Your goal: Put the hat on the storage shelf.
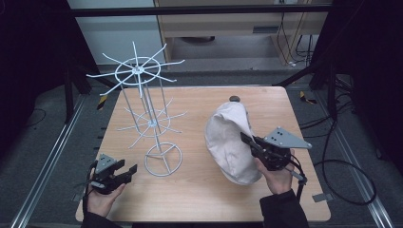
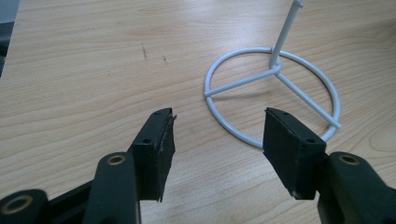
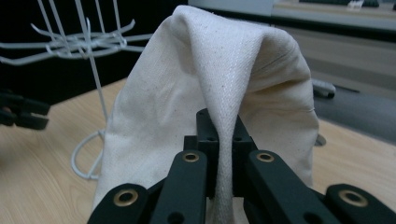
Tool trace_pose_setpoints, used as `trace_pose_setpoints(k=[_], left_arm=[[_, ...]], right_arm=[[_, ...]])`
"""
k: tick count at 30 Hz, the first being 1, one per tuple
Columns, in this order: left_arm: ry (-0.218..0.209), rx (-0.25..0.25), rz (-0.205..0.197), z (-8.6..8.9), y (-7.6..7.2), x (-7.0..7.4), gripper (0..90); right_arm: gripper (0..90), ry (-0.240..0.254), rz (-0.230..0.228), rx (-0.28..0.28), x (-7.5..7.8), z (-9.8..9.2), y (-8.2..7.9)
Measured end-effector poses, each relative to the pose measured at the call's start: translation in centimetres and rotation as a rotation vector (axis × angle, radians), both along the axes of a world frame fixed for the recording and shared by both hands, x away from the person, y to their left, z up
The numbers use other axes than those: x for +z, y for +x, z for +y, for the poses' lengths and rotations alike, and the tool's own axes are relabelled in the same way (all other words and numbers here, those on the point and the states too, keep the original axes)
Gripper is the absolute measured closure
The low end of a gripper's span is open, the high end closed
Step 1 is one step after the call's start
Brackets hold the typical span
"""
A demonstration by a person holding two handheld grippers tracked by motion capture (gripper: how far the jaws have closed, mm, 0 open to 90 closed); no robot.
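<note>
Cream cloth hat (image 1: 228, 142) sits on the right half of the wooden table (image 1: 199, 199), one fold lifted. Right gripper (image 1: 248, 140) pinches that fold, jaws pressed tight on the fabric; in the right gripper view the hat (image 3: 187, 93) drapes up and over the closed jaws. Left gripper (image 1: 129, 172) rests at the table's near left corner, jaws spread, nothing between them, just beside the rack's ring base (image 2: 273, 93). White wire rack (image 1: 142, 76) stands left of the hat, apart from it.
</note>
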State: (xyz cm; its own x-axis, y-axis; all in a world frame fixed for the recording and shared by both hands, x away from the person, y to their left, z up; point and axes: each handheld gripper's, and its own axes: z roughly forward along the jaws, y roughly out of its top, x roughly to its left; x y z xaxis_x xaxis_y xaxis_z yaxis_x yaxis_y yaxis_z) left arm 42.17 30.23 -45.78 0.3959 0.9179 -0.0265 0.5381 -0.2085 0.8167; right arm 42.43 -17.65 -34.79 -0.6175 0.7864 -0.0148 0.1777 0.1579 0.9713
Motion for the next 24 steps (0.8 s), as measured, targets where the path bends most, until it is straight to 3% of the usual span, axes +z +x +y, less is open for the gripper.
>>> trace_pose_setpoints(k=[6,14,24], left_arm=[[0.001,0.0,0.001,0.1,0.0,0.0,43.3],[0.001,0.001,0.002,0.1,0.1,-0.1,43.4],[0.0,0.004,0.005,0.0,0.1,-0.2,43.4]], right_arm=[[88.3,0.068,-0.06,0.032,1.9,0.2,-0.6],[88.3,0.121,-0.147,0.064,4.2,1.0,-1.3],[88.3,0.181,-0.223,0.079,6.5,1.9,-1.9]])
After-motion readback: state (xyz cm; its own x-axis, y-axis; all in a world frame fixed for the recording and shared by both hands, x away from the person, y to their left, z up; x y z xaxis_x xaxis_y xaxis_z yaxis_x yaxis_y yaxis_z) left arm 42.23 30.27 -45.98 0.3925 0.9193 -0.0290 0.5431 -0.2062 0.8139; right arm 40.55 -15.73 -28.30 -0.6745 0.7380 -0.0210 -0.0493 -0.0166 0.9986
